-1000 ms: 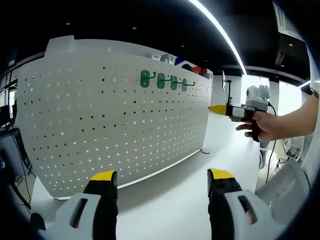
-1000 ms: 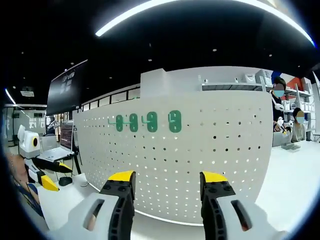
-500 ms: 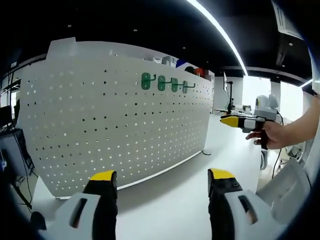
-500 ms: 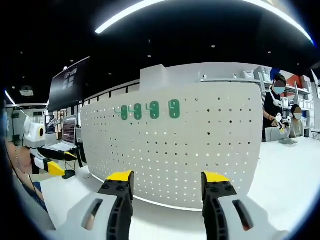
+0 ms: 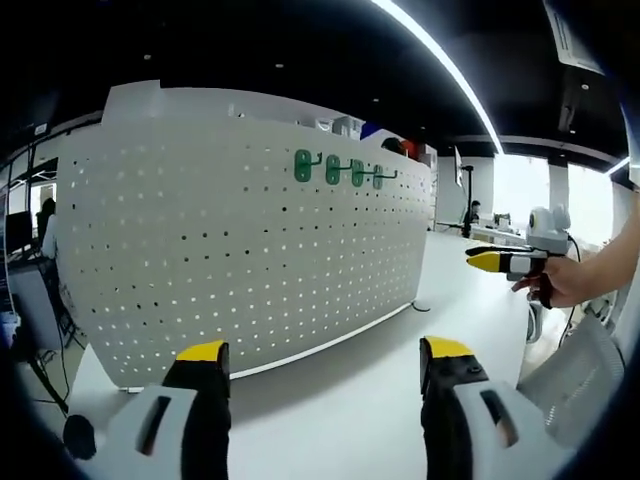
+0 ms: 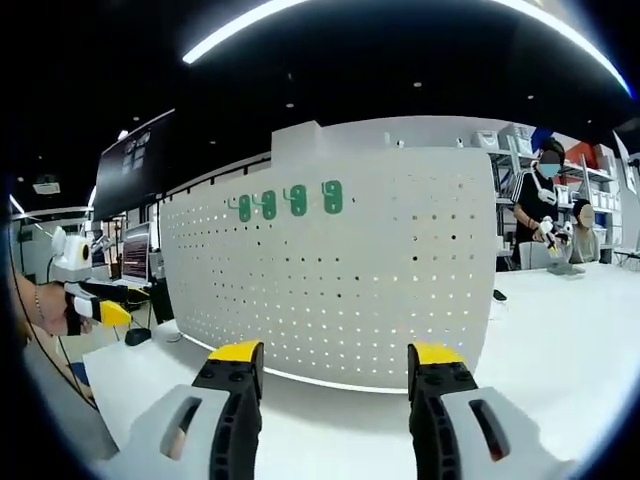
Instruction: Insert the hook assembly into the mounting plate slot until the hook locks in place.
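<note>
A white perforated mounting plate (image 5: pixel 250 240) stands upright on the white table (image 5: pixel 400 400). Several green hooks (image 5: pixel 340 170) hang in a row near its top edge, also seen as green hooks (image 6: pixel 285 200) on the plate (image 6: pixel 340 280). My left gripper (image 5: pixel 324 350) is open with nothing between its yellow-tipped jaws, well short of the plate. My right gripper (image 6: pixel 334 353) is open and empty too, facing the plate from a distance. A hand holds the right gripper (image 5: pixel 505 262) far right of the plate, and the left gripper (image 6: pixel 95 310) appears at the left edge.
A cable (image 5: pixel 415 305) lies at the plate's right foot. A mesh chair back (image 5: pixel 575 370) is at the lower right. Two people (image 6: pixel 548 205) stand at a bench behind the plate, and a dark monitor (image 6: pixel 135 165) hangs at the left.
In the left gripper view the hand-held right gripper has drawn away from the plate, to the right and downward. In the right gripper view the plate looks a little farther off.
</note>
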### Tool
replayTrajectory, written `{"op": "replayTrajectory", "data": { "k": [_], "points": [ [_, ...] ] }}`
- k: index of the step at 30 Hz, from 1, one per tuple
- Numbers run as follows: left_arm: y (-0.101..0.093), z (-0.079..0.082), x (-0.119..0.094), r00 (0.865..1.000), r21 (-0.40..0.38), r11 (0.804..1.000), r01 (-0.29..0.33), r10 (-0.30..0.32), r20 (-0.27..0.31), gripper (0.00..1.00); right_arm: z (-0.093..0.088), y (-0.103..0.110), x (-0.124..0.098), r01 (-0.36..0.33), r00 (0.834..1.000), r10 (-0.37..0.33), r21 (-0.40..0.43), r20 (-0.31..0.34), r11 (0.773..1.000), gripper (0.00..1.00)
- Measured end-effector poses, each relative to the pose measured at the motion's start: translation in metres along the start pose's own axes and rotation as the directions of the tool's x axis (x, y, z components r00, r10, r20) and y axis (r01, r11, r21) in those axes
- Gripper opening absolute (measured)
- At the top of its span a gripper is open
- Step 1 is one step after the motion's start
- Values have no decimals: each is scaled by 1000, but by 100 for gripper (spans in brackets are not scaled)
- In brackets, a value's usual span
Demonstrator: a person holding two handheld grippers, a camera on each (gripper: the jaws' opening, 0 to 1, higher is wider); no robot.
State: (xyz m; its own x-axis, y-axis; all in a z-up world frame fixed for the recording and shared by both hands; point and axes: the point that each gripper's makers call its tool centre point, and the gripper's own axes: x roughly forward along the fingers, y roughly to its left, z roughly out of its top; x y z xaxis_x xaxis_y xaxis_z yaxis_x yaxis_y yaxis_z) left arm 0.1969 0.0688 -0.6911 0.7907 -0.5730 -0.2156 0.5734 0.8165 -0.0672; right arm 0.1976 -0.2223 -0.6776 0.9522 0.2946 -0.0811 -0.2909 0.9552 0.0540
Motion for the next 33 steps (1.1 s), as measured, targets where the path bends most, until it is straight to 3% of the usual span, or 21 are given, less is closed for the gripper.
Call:
{"op": "replayTrajectory", "data": {
  "k": [12, 16, 33],
  "points": [
    [-5, -6, -12, 1000, 8, 1000, 3, -3, 22, 85, -10, 1, -23, 4, 1000, -4, 6, -12, 1000, 59],
    [-6, -2, -20, 998, -19, 1000, 14, -13, 66, 92, -10, 2, -30, -1, 1000, 1, 7, -11, 1000, 60],
    [7, -19, -53, 998, 2, 999, -53, 53, 43, 100, -19, -2, -61, 13, 1000, -12, 14, -14, 1000, 63]
  ]
}}
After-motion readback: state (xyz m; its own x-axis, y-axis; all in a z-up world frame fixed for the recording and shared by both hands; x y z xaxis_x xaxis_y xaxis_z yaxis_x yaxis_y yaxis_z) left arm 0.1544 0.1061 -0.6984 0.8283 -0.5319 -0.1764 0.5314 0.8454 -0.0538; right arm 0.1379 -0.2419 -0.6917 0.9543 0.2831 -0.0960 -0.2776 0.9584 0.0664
